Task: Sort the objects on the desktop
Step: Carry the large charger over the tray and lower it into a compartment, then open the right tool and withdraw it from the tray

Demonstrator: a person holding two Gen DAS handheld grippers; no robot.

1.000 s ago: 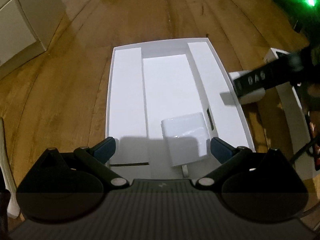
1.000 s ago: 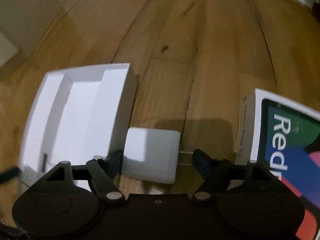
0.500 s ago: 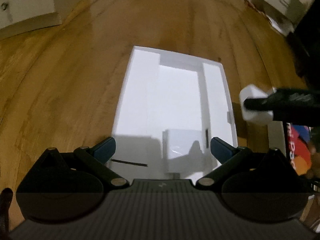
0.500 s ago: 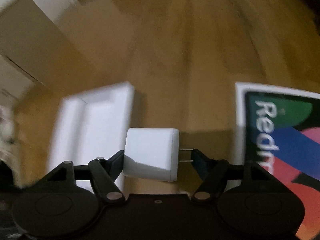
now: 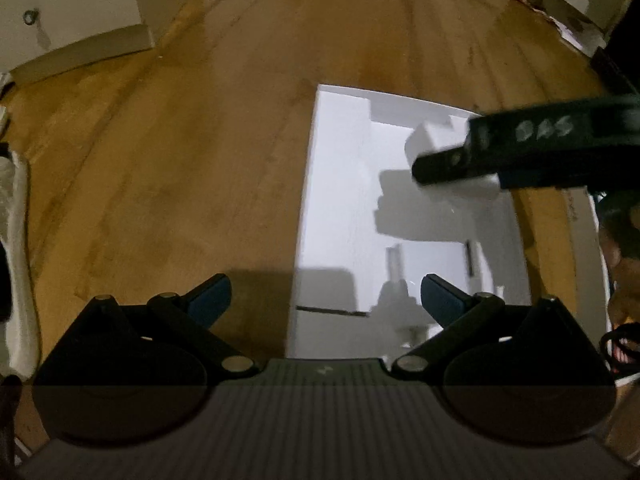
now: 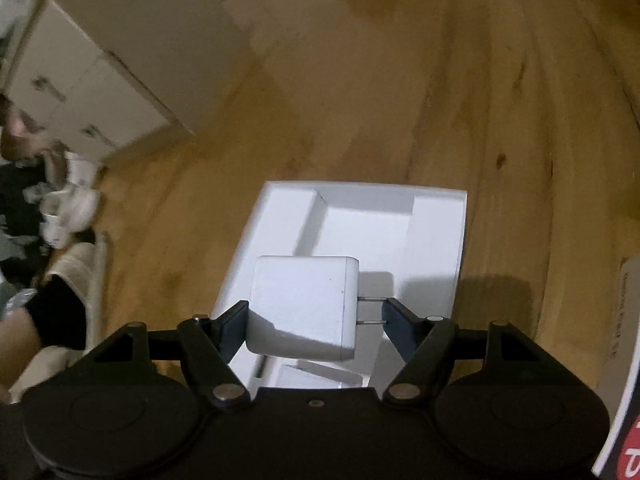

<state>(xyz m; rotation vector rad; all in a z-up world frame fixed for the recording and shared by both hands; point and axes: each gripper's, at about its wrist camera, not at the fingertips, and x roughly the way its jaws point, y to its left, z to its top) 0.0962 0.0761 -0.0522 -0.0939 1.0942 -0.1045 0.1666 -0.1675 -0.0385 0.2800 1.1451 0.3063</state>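
Note:
A white charger (image 6: 302,308) with two metal prongs is held in my right gripper (image 6: 316,314), which is shut on it and hangs over the white tray box (image 6: 460,240). In the left wrist view the same charger (image 5: 428,140) shows above the tray (image 5: 340,184), gripped by the right gripper's dark fingers (image 5: 452,162). My left gripper (image 5: 324,296) is open and empty, low at the tray's near left corner. Another white charger lies in the tray's near end, dim in shadow (image 5: 400,300).
The wooden floor (image 5: 180,160) surrounds the tray. White cabinets (image 5: 72,12) stand at the far left. A colourful product box (image 6: 624,380) lies to the tray's right. White cloth and a person's arm (image 6: 52,308) are at the left.
My right gripper has carried the charger leftward from beside the tray to above its inside. My left gripper has shifted left, so the tray now sits right of centre.

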